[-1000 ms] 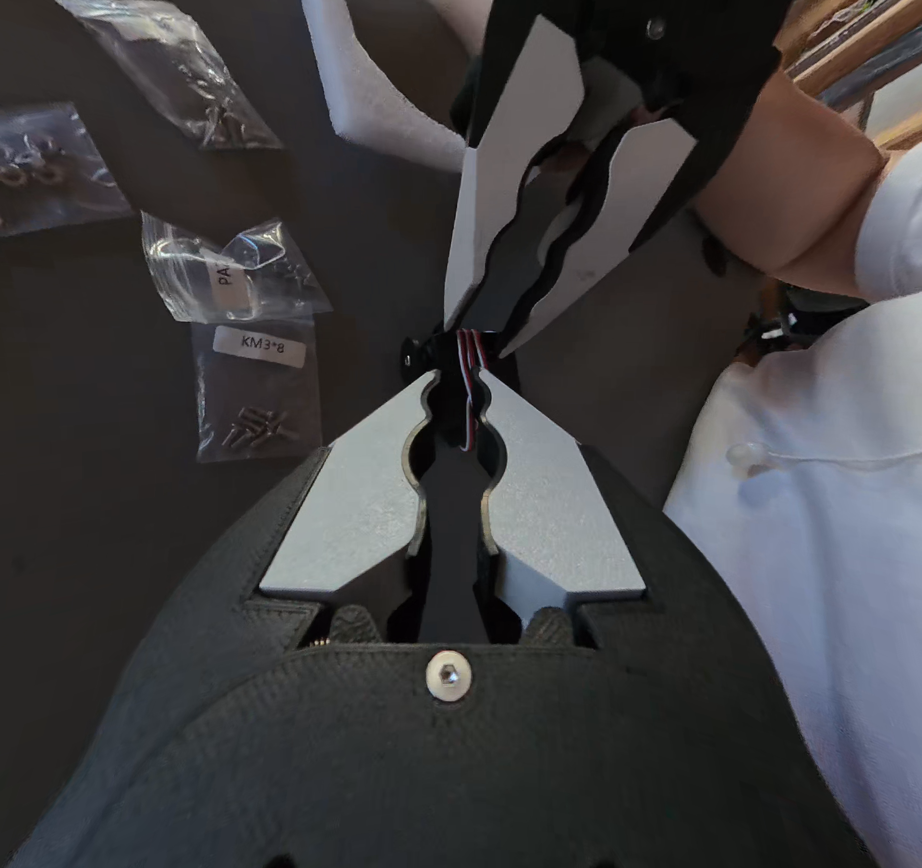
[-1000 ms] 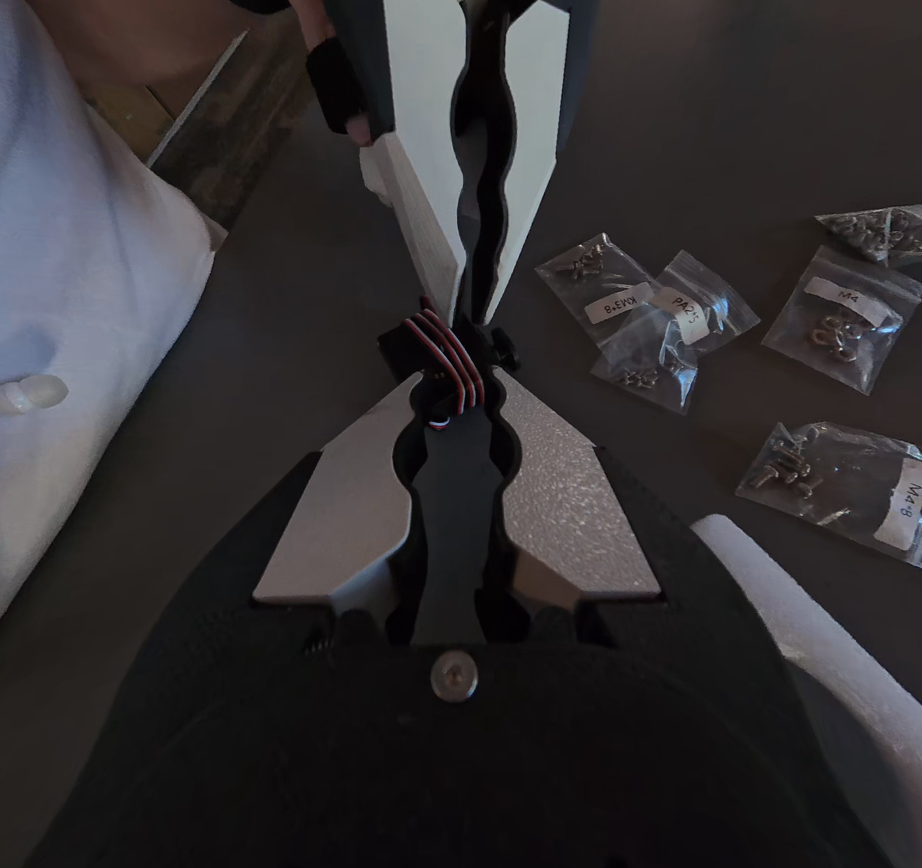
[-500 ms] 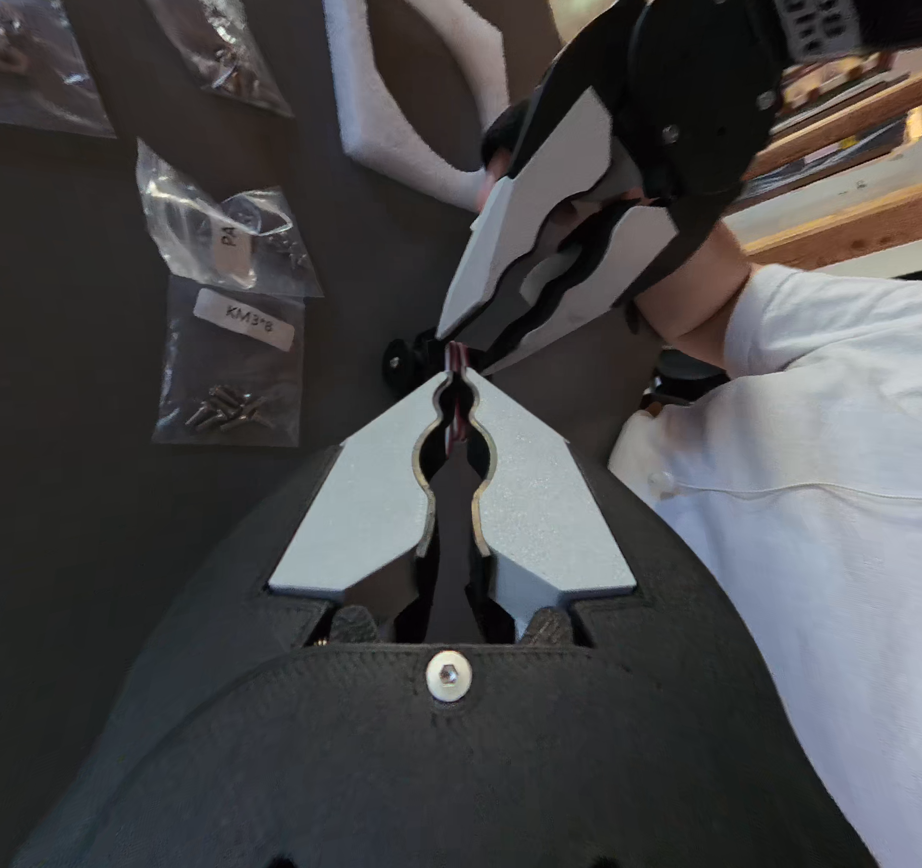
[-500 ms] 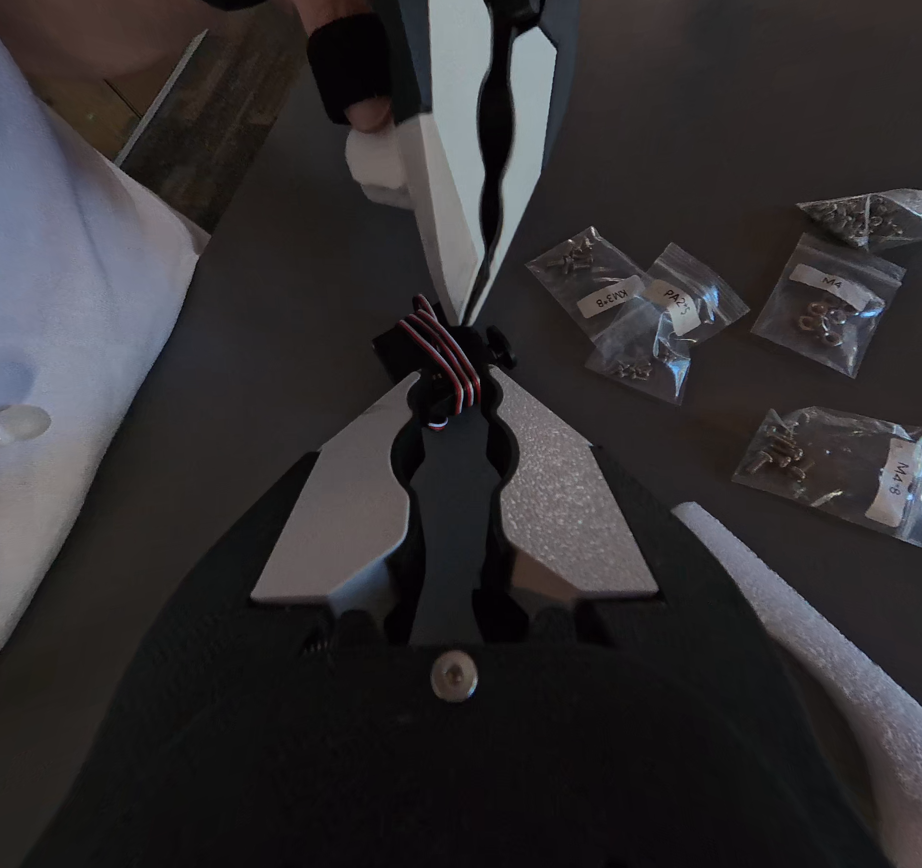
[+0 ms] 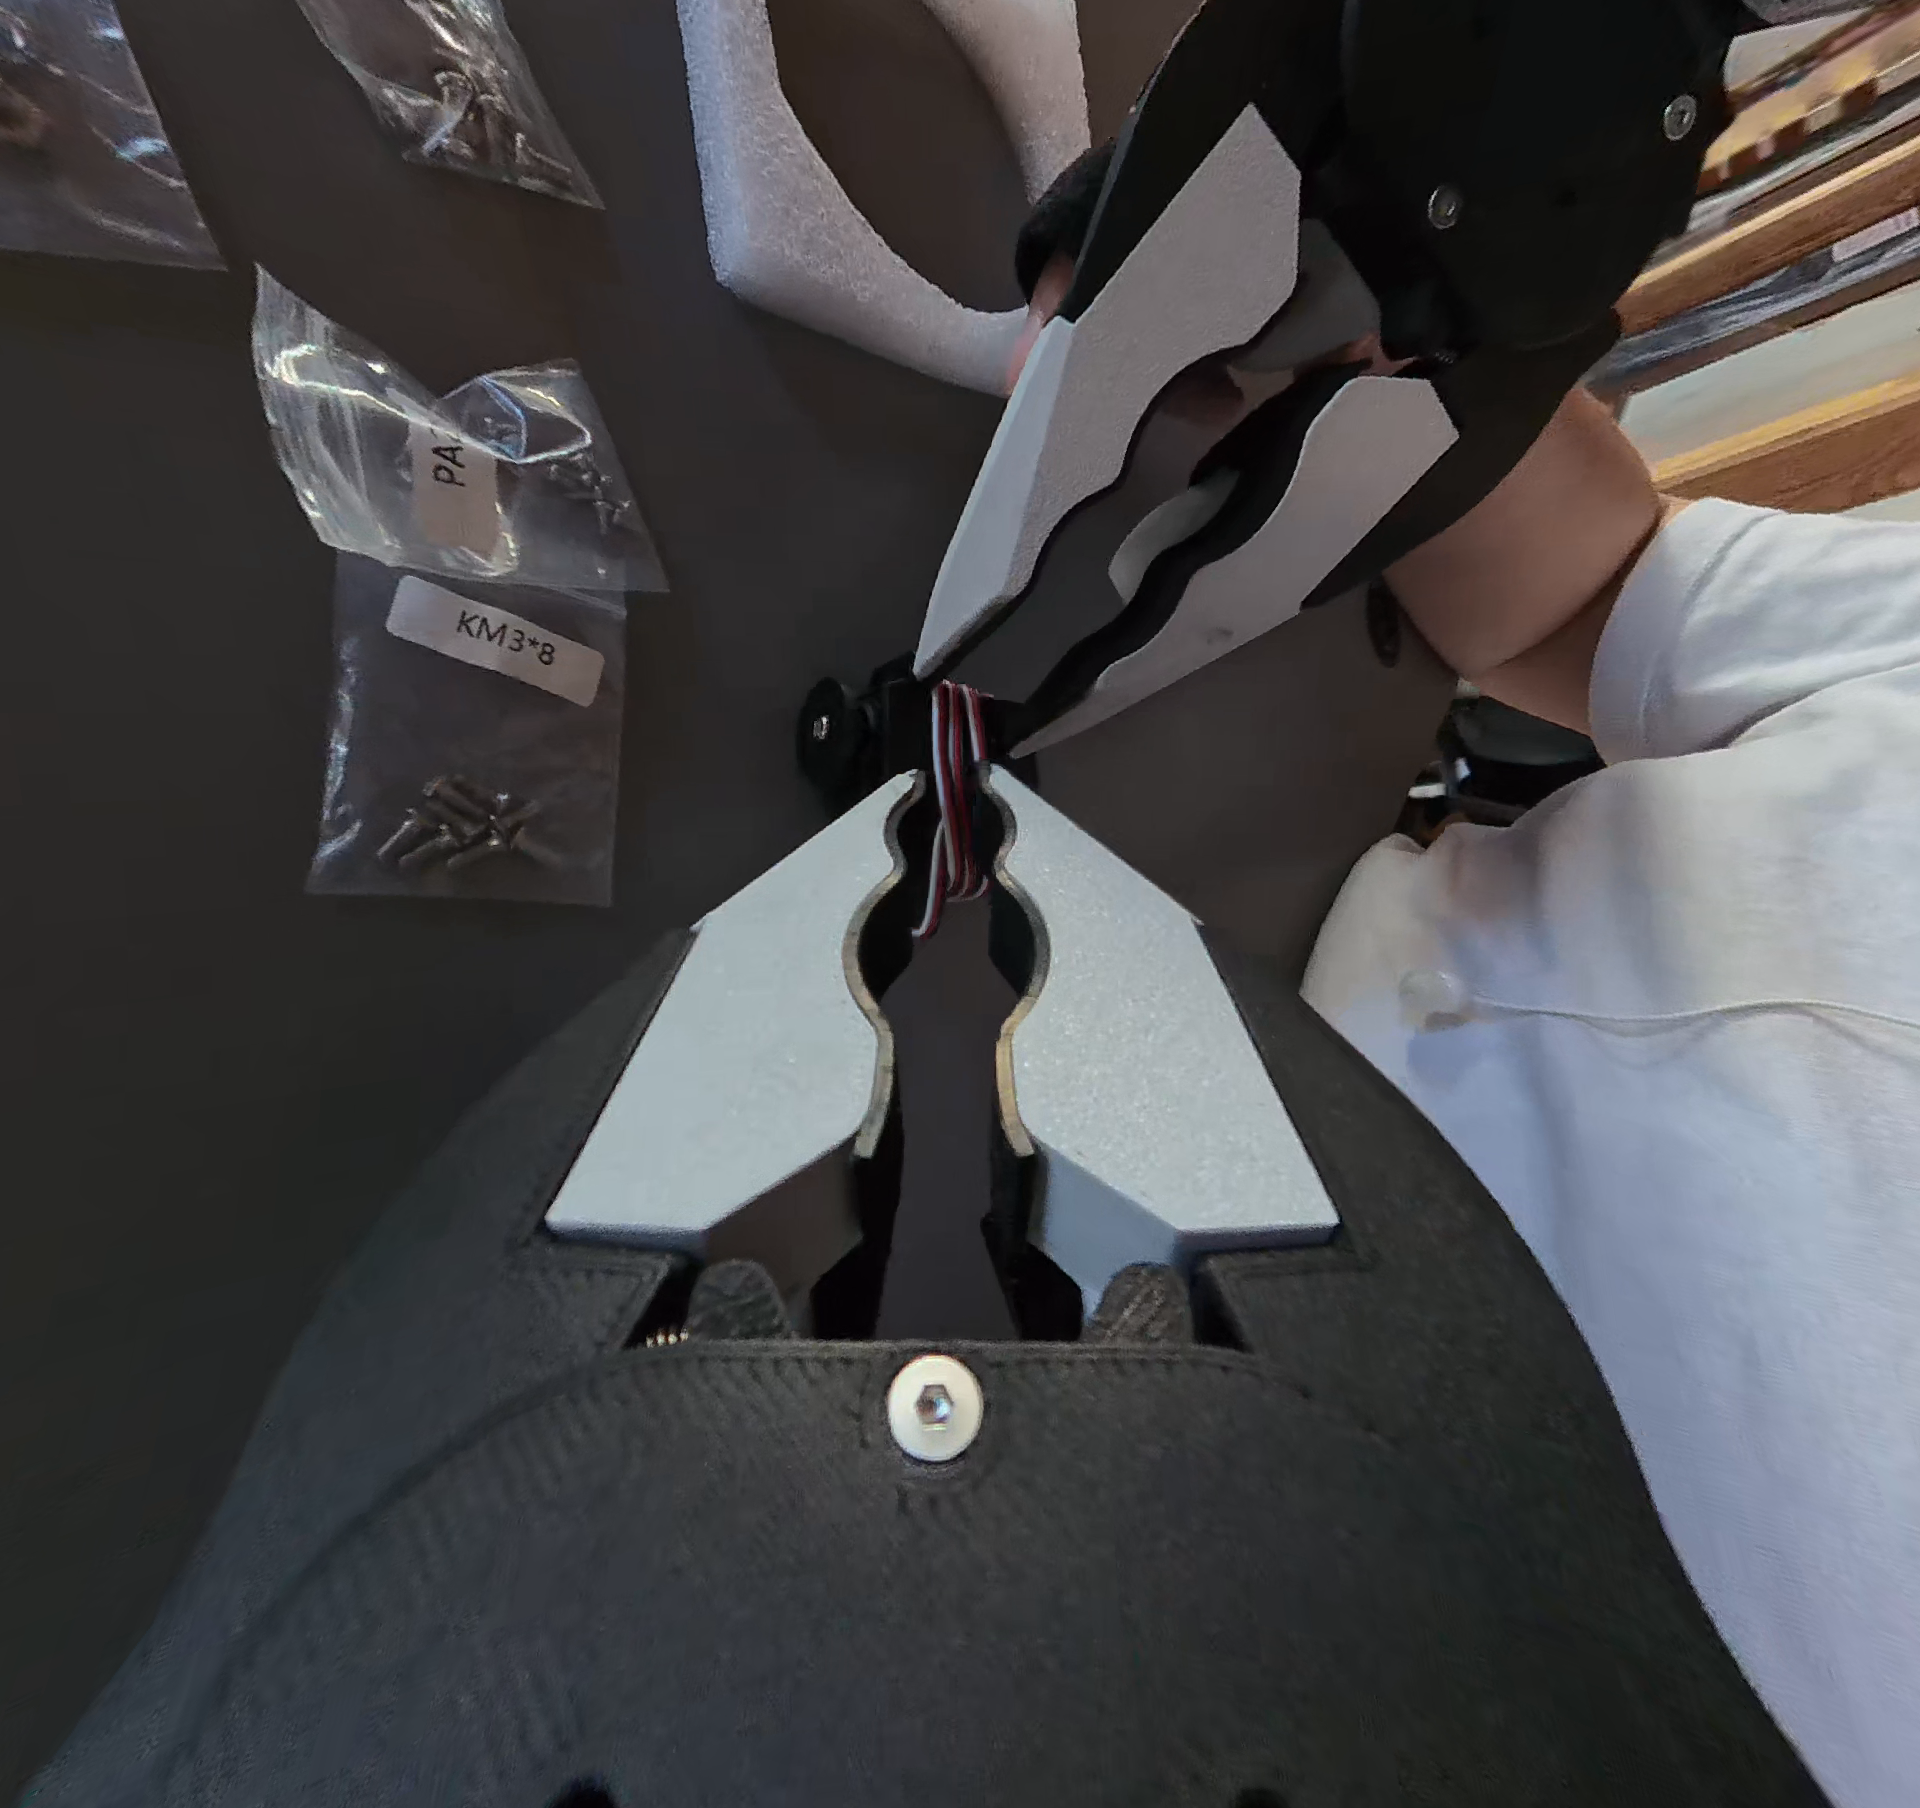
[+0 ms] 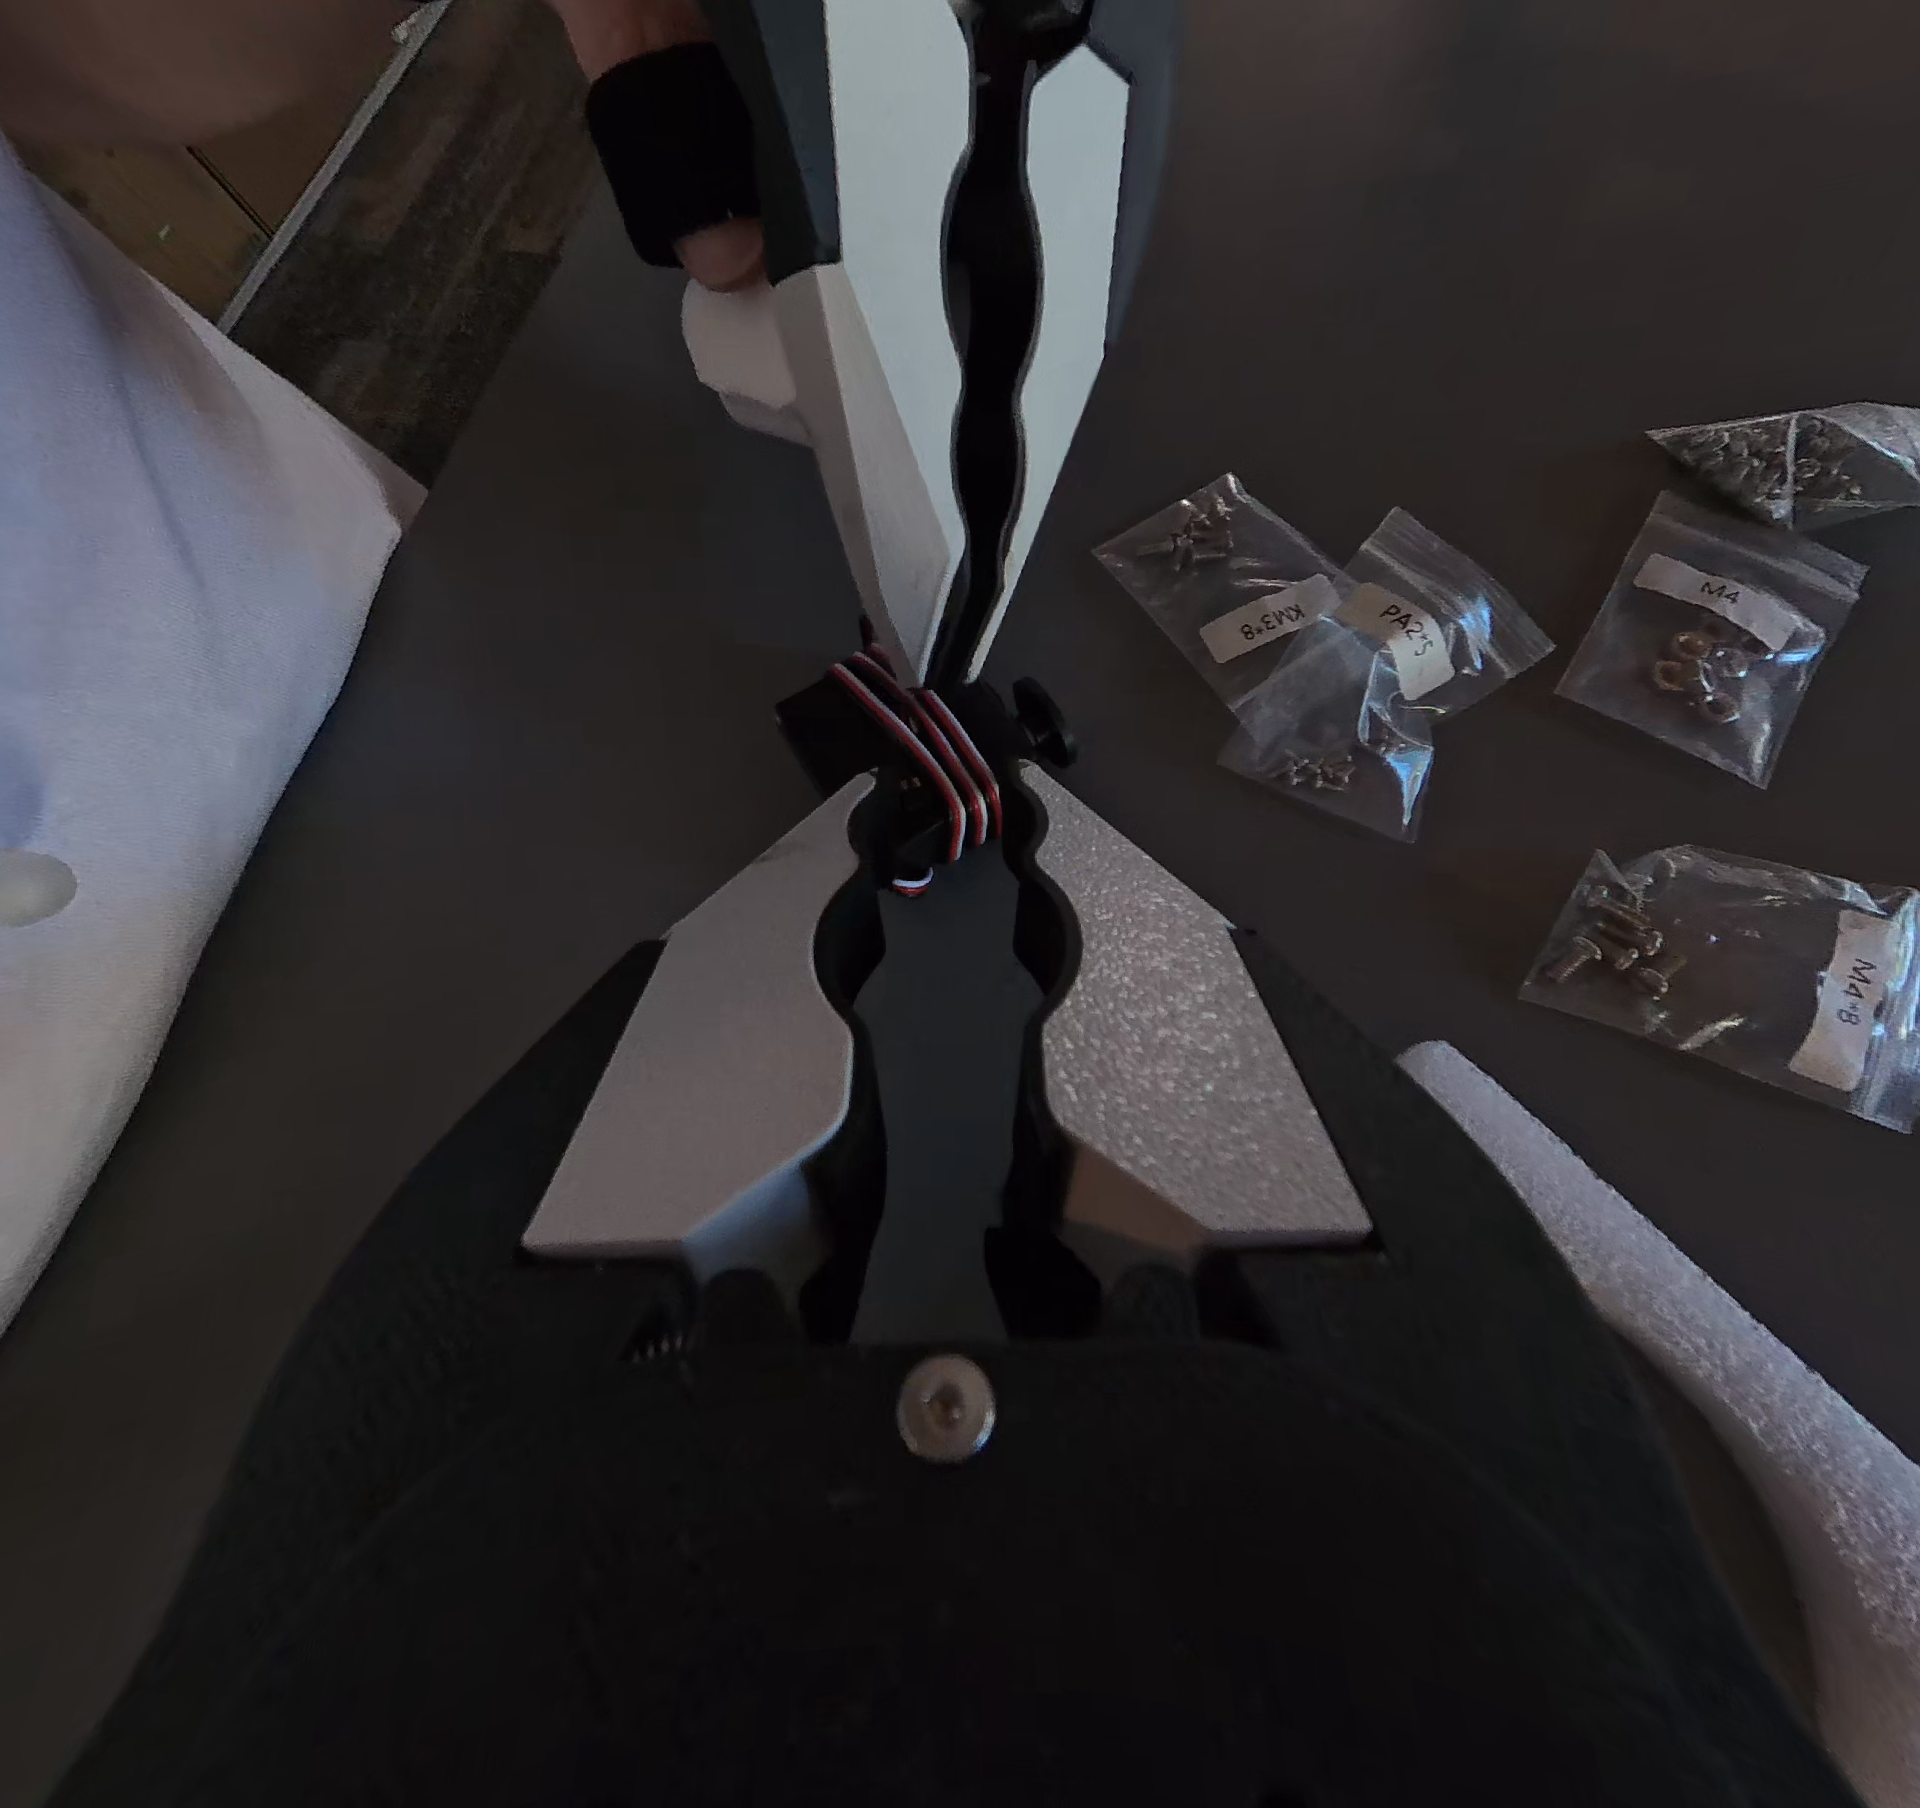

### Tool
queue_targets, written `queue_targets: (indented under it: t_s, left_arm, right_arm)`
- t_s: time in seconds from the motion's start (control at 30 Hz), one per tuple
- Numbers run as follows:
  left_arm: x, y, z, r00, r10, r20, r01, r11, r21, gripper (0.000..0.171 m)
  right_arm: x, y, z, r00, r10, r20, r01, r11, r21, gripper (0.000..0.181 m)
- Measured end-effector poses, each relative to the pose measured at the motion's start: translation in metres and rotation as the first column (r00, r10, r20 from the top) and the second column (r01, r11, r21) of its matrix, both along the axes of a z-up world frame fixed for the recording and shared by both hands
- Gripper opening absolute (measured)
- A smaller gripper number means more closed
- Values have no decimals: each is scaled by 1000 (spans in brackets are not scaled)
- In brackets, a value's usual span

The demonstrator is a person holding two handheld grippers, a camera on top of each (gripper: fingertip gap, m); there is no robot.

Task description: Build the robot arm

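Observation:
A small black servo (image 6: 831, 724) wrapped in a red, white and black wire bundle (image 6: 961, 771) sits just above the dark table between both grippers. My left gripper (image 5: 953, 776) is shut on the wire bundle (image 5: 956, 823). It also shows in the right wrist view (image 6: 951, 678), coming down from the top. My right gripper (image 6: 935, 787) is shut on the servo and its wires. It also shows in the left wrist view (image 5: 966, 709), reaching in from the upper right. The servo's round black horn (image 5: 826, 724) sticks out to the side.
Several clear bags of screws and nuts (image 6: 1709, 636) (image 5: 468, 730) lie on the dark table (image 5: 156, 1031). A white foam frame (image 5: 862, 231) lies behind the servo, and its edge shows in the right wrist view (image 6: 1662, 1426). A person in a white shirt (image 5: 1662, 1083) is close by. Left and right tips are no more than a few centimetres apart.
Both grippers stay at the servo. The left gripper's tips closed tighter half a second ago and now sit slightly wider around the wires. The right gripper has tilted over to the right.

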State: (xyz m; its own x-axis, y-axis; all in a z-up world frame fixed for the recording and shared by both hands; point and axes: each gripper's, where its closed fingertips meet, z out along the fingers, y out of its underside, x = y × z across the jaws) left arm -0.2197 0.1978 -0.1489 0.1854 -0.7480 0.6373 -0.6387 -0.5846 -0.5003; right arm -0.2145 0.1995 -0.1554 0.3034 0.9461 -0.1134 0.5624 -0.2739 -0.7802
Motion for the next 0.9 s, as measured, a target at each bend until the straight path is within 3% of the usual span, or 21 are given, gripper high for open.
queue_targets:
  t_s: [0.53,0.9]
  left_arm:
    - [3,-5,0,995,64,75,-50,983,-176,0]
    - [-3,-6,1,994,27,108,-21,998,-59,7]
  right_arm:
    - [-1,1,-1,1000,-29,8,29,1000,-6,21]
    - [-3,4,0,999,-40,-25,41,999,13,19]
